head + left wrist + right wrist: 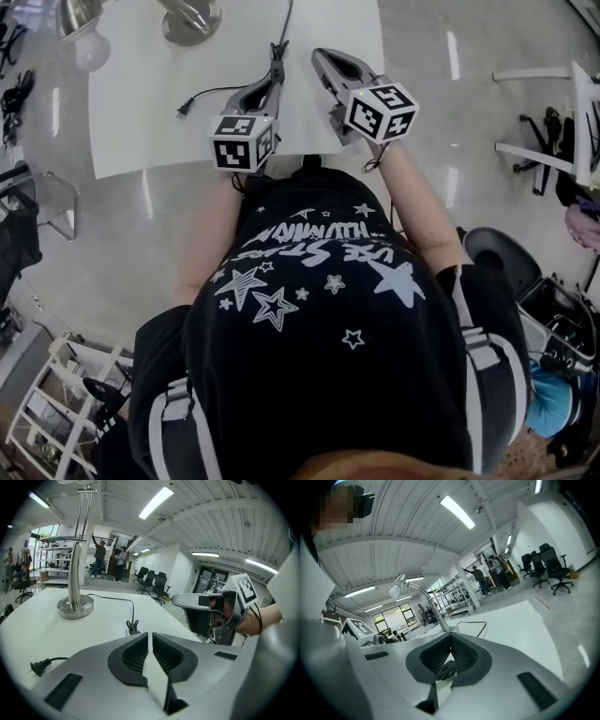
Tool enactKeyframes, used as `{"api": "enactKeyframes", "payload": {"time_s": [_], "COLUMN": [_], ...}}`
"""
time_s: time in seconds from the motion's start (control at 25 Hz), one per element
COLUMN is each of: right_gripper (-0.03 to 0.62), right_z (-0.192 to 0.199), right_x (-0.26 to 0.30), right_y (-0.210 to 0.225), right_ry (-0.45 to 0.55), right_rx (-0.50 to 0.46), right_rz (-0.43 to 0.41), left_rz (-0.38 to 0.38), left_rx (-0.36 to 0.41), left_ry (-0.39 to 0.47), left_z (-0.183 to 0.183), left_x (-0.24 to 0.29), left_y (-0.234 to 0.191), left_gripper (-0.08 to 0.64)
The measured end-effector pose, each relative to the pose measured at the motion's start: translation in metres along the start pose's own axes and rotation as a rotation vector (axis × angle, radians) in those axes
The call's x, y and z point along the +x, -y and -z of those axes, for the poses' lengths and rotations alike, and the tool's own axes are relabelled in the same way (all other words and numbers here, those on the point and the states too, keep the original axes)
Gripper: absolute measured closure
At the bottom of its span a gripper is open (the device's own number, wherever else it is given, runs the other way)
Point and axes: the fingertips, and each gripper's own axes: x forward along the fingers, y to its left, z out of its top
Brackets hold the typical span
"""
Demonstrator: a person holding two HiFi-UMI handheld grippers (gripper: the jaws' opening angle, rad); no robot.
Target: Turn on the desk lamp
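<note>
one loose plug [185,110] lies on table [127,131]

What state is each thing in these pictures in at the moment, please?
Desk lamp: upright on the table, bulb looks unlit.
Power plug: lying loose on the table, in no socket.
Left gripper: shut, empty.
Right gripper: shut, holding nothing.

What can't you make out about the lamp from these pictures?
Lamp head: cut off by the head view's top edge.
Lump on the cord, left gripper view: too small to tell whether it's a switch.
Dark shape inside the right tool, right gripper view: blurred.
</note>
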Motion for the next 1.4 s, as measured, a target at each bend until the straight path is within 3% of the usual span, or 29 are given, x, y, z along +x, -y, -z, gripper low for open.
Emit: {"api": "enactKeyframes", "payload": {"time_s": [0.16,0.44,0.8,1.0,1.4], "right_gripper": [0.588,0.588,0.588,0.588,0.588], "right_z": [0.009,0.018,0.028,0.028,0.039], "right_x": [0.006,0.006,0.008,0.011,0.029], "right_y": [0.0,0.005,0.014,0.018,0.009], "right_ry": [-0.035,-0.077,-0.11,-0.122,-0.211], "right_rx": [-0.009,-0.008,0.001,-0.002,-0.049], "right_rz": [-0.047,-0.081,-0.095,-0.1,-0.202], "left_rz": [-0.05,-0.128,-0.192,-0.23,-0.217], "left_rx": [-0.02,-0.034,-0.005,0.011,-0.005], "left_ry": [-0.006,-0.079,-0.139,-0.129,-0.166], "left_z": [0.007,0.025,0.045,0.04,0.045], "left_x": [0.006,0.022,0.04,0.046,0.052], "left_y": [-0.003,-0.013,-0.022,-0.027,-0.028], "left_gripper": [0.542,0.402,0.396,0.397,0.417]}}
